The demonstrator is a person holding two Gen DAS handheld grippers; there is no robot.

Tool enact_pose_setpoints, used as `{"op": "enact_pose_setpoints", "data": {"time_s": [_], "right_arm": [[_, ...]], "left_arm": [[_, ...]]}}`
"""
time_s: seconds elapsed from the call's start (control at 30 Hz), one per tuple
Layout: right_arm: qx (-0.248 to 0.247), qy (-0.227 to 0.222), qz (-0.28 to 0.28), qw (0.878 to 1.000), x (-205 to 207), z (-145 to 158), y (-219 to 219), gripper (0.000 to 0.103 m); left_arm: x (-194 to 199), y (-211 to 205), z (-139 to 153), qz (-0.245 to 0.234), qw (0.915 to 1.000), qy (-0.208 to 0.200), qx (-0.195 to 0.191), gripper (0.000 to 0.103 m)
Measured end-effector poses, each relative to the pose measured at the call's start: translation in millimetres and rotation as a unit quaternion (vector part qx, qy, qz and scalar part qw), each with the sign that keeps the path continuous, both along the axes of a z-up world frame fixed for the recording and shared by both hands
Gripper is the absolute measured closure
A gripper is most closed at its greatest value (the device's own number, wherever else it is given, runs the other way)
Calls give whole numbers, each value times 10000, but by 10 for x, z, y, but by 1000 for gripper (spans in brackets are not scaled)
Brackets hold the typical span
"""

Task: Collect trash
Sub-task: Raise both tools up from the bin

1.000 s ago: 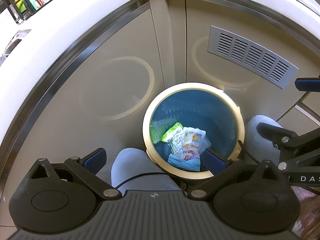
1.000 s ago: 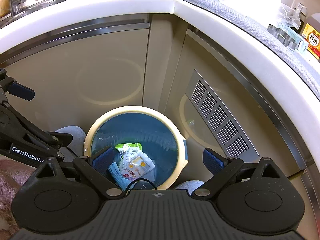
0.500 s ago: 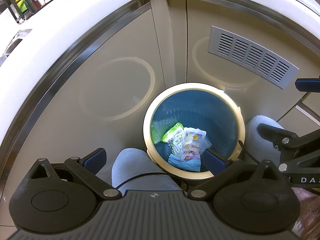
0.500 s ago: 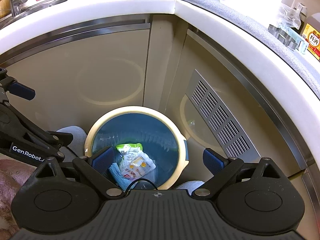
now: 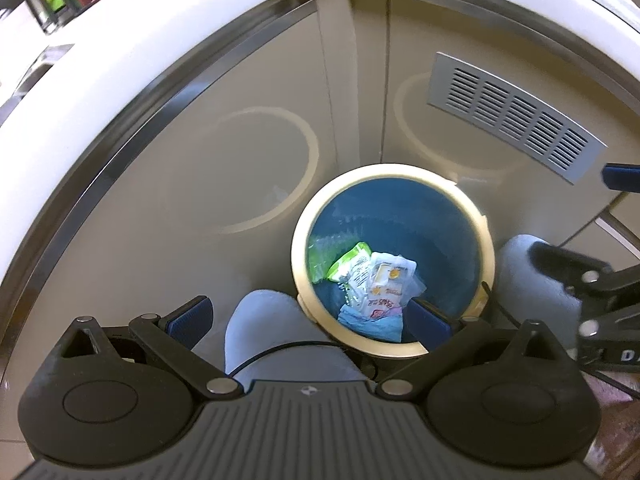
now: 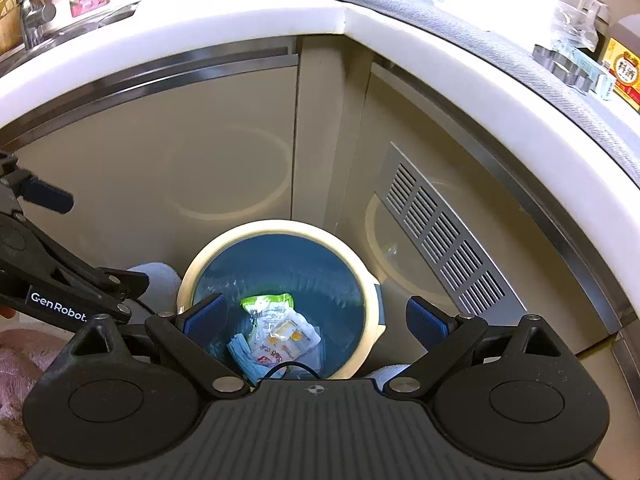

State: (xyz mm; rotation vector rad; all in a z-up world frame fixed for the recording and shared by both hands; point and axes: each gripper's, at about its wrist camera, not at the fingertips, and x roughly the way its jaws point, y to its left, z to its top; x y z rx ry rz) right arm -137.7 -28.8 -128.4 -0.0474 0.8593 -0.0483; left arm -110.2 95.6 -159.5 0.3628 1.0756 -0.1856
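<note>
Both black tools, left tool [image 5: 308, 316] and right tool [image 6: 316, 316], have blue fingertip pads [image 5: 191, 314], silver screws and thin black cables.

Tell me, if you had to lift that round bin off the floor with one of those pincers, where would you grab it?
Probably the cream rim of the trash bin, from straight above, one finger inside and one outside. The wall is round and wide, likely too wide to span, while the rim is a thin exposed lip. The near side looks freest; cabinet doors crowd the far side. Both grippers are open and empty.

Slotted grey vent [image 5: 516, 112] on cabinet [image 5: 160, 184]
</note>
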Motion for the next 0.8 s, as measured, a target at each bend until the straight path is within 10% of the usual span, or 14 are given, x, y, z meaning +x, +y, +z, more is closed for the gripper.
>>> {"op": "enact_pose_setpoints", "data": {"time_s": [0.8], "right_arm": [[651, -629, -308, 9954, -229, 81, -345, 6]], "left_arm": [[-205, -328, 253, -484, 9962, -546, 467, 0]]}}
